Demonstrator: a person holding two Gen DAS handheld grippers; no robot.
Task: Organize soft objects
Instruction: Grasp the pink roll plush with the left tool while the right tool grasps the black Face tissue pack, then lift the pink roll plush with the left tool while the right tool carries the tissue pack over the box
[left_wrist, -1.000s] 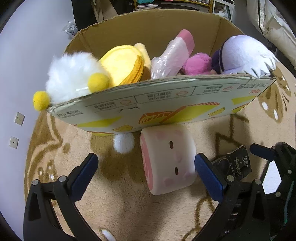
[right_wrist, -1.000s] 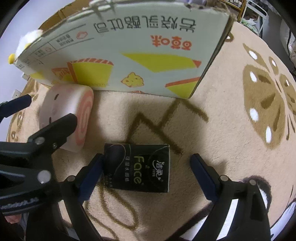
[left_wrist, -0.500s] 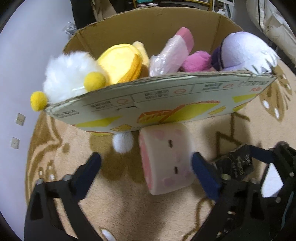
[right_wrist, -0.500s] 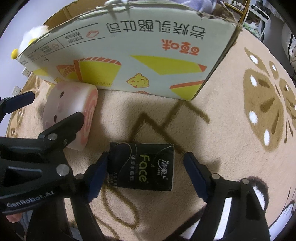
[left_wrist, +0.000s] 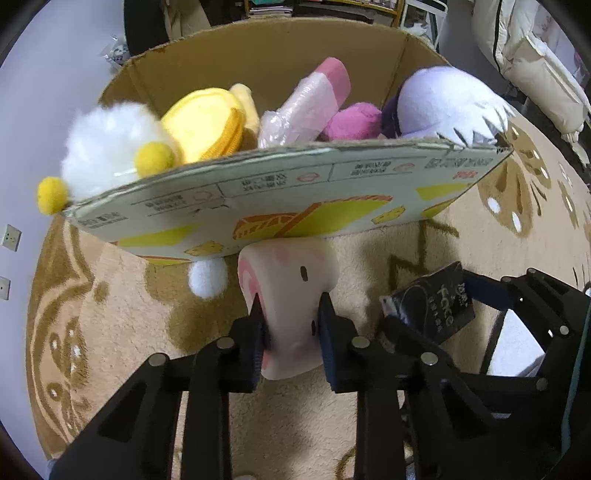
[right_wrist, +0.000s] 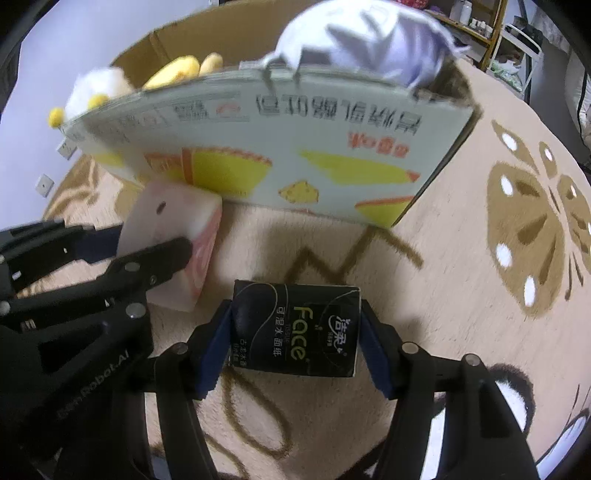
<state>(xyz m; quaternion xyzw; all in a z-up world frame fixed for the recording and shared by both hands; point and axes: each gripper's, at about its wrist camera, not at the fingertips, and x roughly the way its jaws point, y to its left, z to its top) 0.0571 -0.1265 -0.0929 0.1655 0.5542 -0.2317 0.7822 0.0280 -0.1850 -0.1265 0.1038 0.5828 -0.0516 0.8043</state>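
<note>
My left gripper (left_wrist: 290, 314) is shut on a pink roll-cake plush (left_wrist: 291, 280), squeezing its sides, on the rug in front of the cardboard box (left_wrist: 280, 206). The plush also shows in the right wrist view (right_wrist: 173, 225). My right gripper (right_wrist: 295, 332) is shut on a black tissue pack (right_wrist: 295, 328), also seen at the right of the left wrist view (left_wrist: 432, 302). The box holds a white fluffy toy (left_wrist: 107, 147), a yellow plush (left_wrist: 207, 122), a pink wrapped item (left_wrist: 306, 103), a magenta plush (left_wrist: 354, 122) and a lavender plush (left_wrist: 443, 103).
A beige patterned rug (right_wrist: 498, 221) covers the floor. A white pompom (left_wrist: 207, 278) lies by the box's front wall. A white wall with sockets (left_wrist: 9, 238) is at the left. Shelves (right_wrist: 480, 22) and white bedding (left_wrist: 535, 55) stand behind the box.
Both grippers have closed: the left onto the pink roll-cake plush, squashing it, and the right onto the black tissue pack. Both have moved slightly toward the box.
</note>
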